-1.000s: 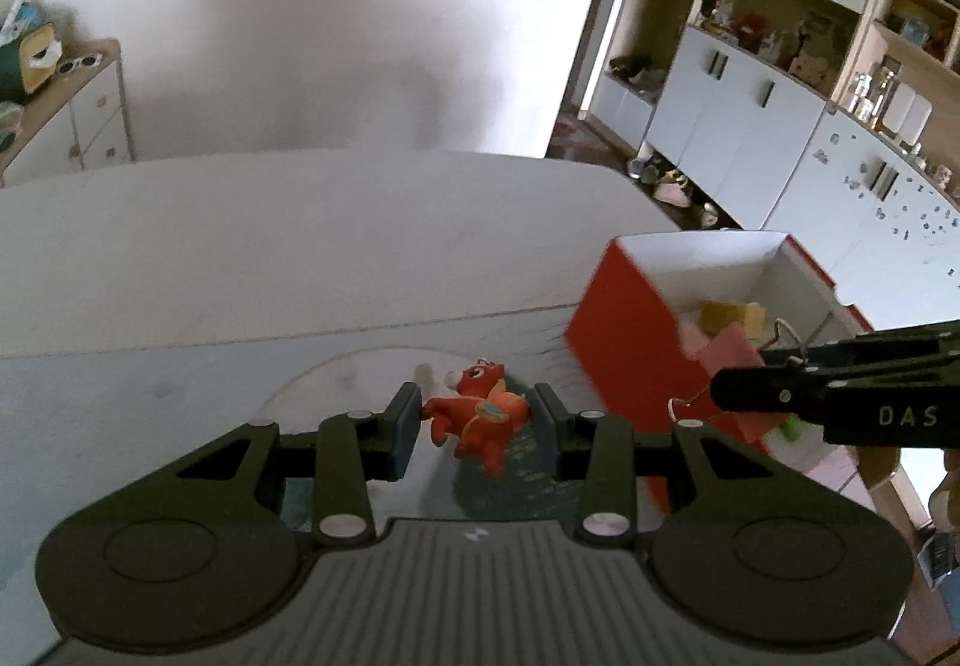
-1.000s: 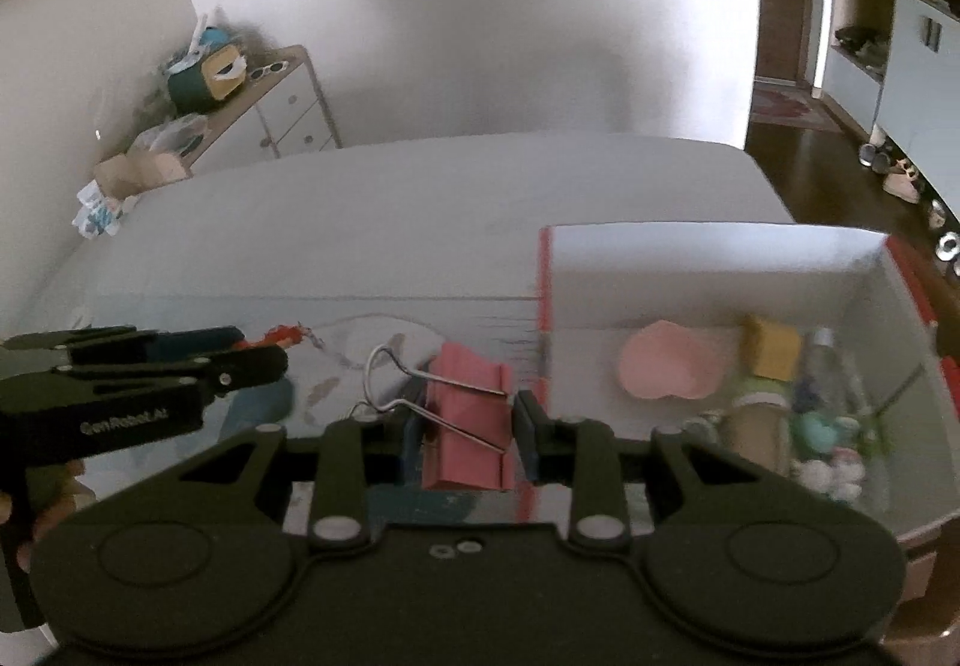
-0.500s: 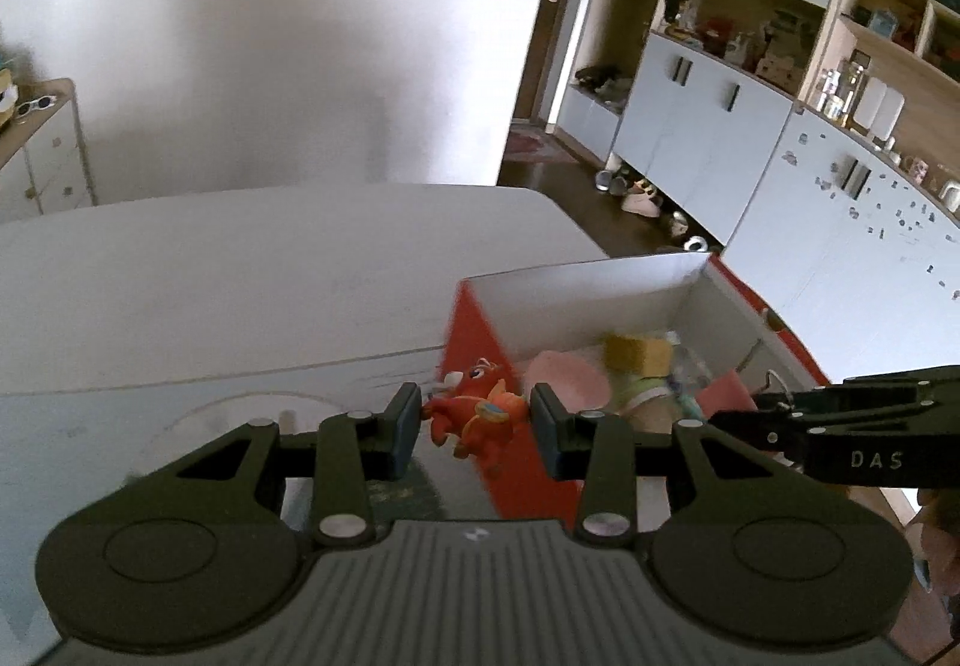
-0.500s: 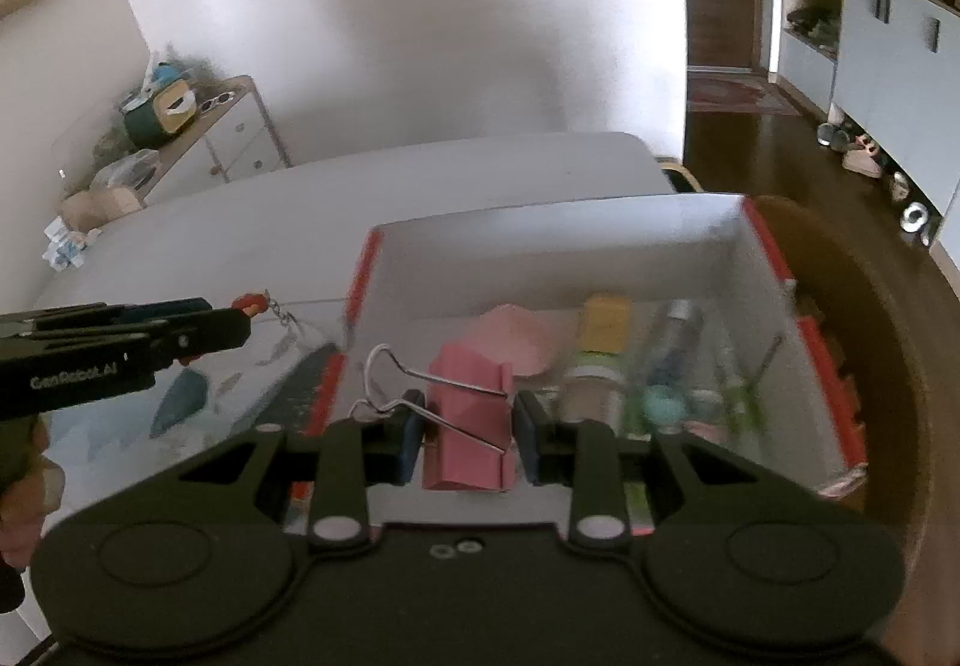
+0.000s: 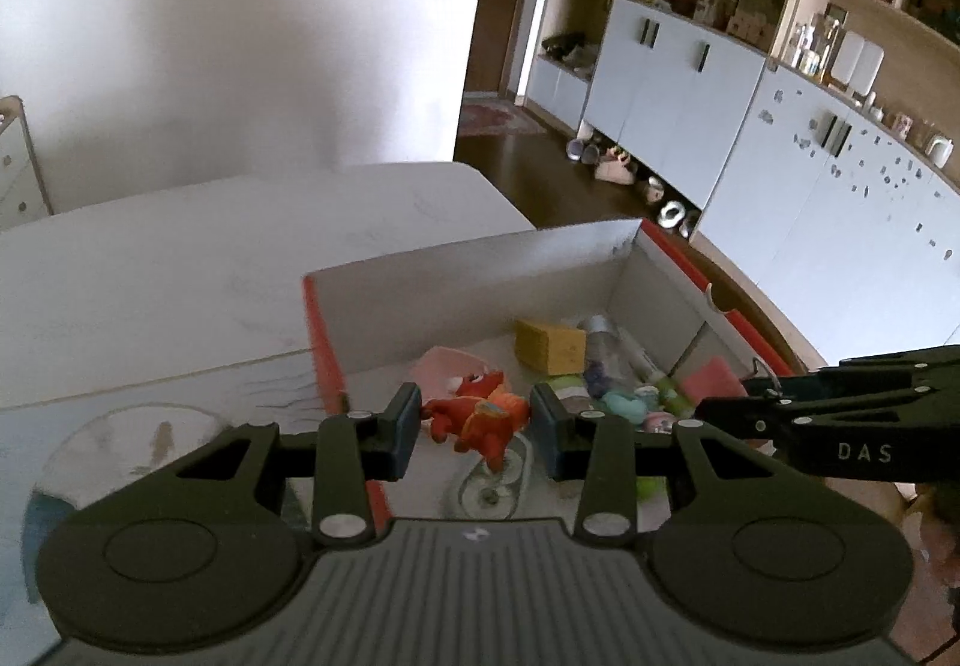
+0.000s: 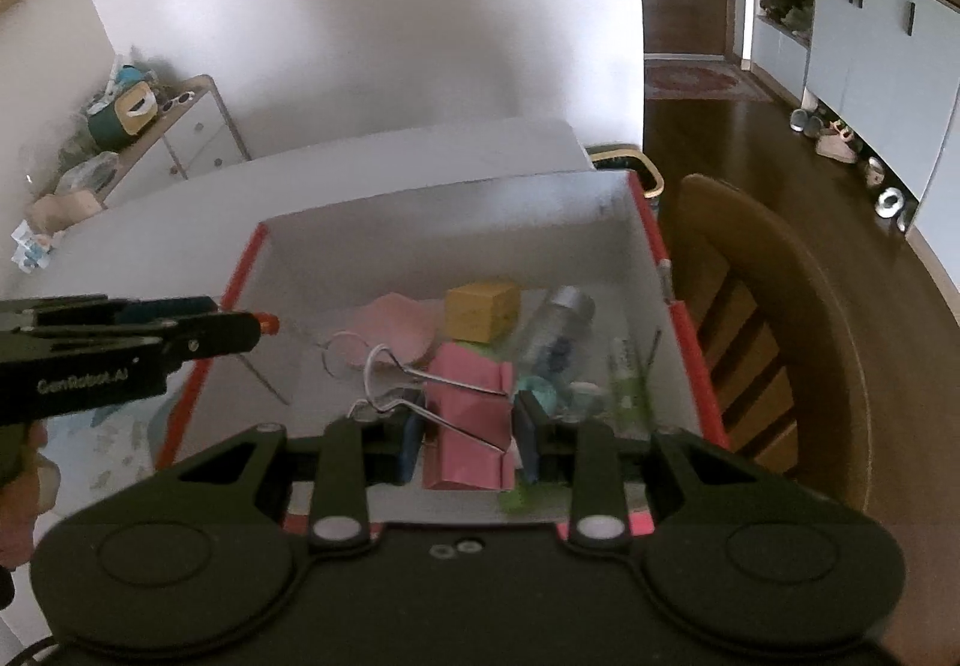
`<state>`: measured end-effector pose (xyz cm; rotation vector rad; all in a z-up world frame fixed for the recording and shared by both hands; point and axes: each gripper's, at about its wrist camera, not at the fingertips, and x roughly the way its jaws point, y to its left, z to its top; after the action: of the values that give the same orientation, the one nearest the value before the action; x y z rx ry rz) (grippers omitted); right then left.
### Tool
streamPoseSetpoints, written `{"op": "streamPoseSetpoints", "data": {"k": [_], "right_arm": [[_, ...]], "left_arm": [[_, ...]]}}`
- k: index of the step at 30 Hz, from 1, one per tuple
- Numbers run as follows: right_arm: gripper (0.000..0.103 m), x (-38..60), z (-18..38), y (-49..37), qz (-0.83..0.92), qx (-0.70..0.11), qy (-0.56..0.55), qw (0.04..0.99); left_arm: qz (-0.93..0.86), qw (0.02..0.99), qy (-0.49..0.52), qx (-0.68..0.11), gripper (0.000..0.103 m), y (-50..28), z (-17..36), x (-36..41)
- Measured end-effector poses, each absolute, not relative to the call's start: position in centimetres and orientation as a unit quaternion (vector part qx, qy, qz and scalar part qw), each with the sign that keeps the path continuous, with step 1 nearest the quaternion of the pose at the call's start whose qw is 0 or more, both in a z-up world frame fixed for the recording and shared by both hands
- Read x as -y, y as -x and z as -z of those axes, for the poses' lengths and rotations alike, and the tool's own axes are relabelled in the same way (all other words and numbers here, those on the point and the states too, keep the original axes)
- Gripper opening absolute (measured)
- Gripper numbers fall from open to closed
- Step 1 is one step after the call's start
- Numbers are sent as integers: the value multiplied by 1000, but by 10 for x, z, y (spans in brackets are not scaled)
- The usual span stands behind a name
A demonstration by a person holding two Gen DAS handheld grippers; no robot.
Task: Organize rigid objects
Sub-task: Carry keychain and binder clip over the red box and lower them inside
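My left gripper (image 5: 474,429) clenched on an orange toy dragon (image 5: 477,414) above the box's (image 6: 420,222) left edge, my right gripper (image 6: 462,435) grasping a pink binder clip (image 6: 468,414) over the box's near side, yellow block (image 6: 480,309) inside.

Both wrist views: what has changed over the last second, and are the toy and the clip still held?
Both hands have carried their loads sideways from over the table to above the open red box. The left tool now holds the red toy figure over the box's contents; the right tool holds the pink binder clip there too. Neither grip has changed, nothing was let go, and the items in the box lie as before.
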<state>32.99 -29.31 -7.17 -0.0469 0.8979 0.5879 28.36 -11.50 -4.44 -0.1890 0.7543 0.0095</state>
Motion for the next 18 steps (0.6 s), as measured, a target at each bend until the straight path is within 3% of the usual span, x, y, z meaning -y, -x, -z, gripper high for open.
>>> {"op": "streamPoseSetpoints", "data": {"k": [18], "right_arm": [[31, 285, 116, -368, -299, -473, 73, 825]], "left_arm": [[-32, 899, 43, -436, 39, -350, 96, 141]]}}
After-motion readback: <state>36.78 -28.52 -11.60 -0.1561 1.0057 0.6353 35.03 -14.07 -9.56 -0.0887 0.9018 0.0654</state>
